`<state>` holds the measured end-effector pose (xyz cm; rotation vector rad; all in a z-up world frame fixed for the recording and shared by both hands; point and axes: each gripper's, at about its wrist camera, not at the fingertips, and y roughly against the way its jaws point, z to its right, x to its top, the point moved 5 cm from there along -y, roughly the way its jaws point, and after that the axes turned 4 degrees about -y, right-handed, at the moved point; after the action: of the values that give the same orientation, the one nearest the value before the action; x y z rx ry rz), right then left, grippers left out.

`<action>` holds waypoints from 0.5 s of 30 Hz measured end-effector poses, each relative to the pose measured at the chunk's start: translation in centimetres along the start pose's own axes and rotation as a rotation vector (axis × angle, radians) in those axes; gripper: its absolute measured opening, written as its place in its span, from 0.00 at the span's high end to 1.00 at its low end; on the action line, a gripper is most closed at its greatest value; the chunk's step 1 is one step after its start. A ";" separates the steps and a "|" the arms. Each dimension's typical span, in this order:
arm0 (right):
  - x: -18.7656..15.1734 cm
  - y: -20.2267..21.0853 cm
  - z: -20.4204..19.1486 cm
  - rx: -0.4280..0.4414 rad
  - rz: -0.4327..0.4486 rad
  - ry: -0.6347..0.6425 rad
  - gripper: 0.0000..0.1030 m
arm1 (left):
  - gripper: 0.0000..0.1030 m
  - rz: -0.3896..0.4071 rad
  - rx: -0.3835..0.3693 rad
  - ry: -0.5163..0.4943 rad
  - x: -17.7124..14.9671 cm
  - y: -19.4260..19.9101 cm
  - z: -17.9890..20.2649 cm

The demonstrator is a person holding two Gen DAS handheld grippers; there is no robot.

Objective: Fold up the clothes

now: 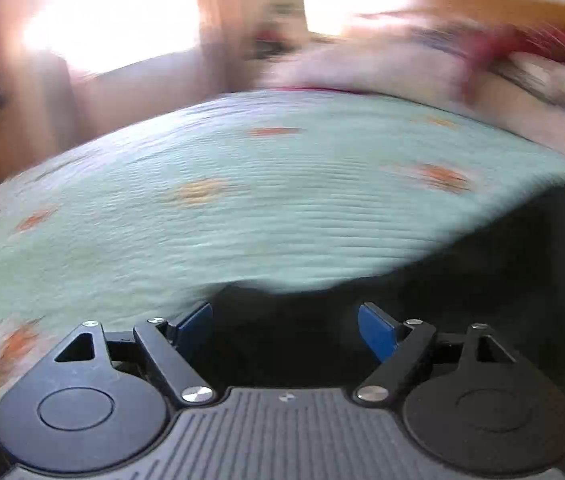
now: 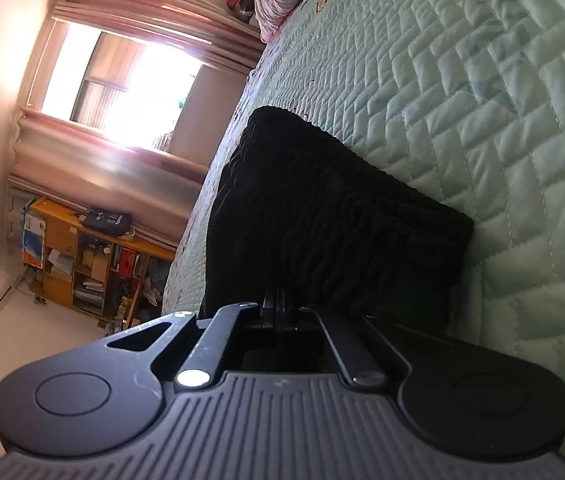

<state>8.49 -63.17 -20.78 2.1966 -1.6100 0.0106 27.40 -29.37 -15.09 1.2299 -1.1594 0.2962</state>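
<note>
Most of both views is filled by the pale green quilted bedspread [image 2: 482,120] of a bed, and on it lies the task's thing: a black ribbed knit garment [image 2: 322,216], which in the right wrist view looks stacked in several flat layers with a squared far edge. Whether this is a finished fold or one layer short, the pictures do not settle.

Next in size, the right tongs [image 2: 278,300] are closed tight on the near edge of the black garment, the camera rolled sideways. To do this hold well, the pinch should take every layer of the edge together and keep it level, so the stack does not slide or fan open.

Smallest in play, the left tongs [image 1: 284,330] stand wide apart with blue pads [image 1: 376,332] showing and nothing between them, low over the dark cloth at the garment's edge. That view is smeared, so how near they are cannot be told.
</note>
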 end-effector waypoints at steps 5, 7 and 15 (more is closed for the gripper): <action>-0.3 0.1 -0.1 -0.012 0.008 0.011 1.00 | 0.20 0.005 -0.065 0.231 0.4 3.6 -5.0; -0.4 -0.1 -0.3 -0.025 0.009 0.013 1.00 | 0.19 0.023 -0.235 0.168 1.6 3.9 -0.1; 0.1 0.9 -0.5 -0.093 -0.015 0.108 1.00 | 0.19 -0.108 -0.264 -0.080 -0.9 -0.4 8.2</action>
<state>7.81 -63.26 -20.00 2.1010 -1.5049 0.0478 22.95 -36.09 -16.98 1.0735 -1.1549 0.0114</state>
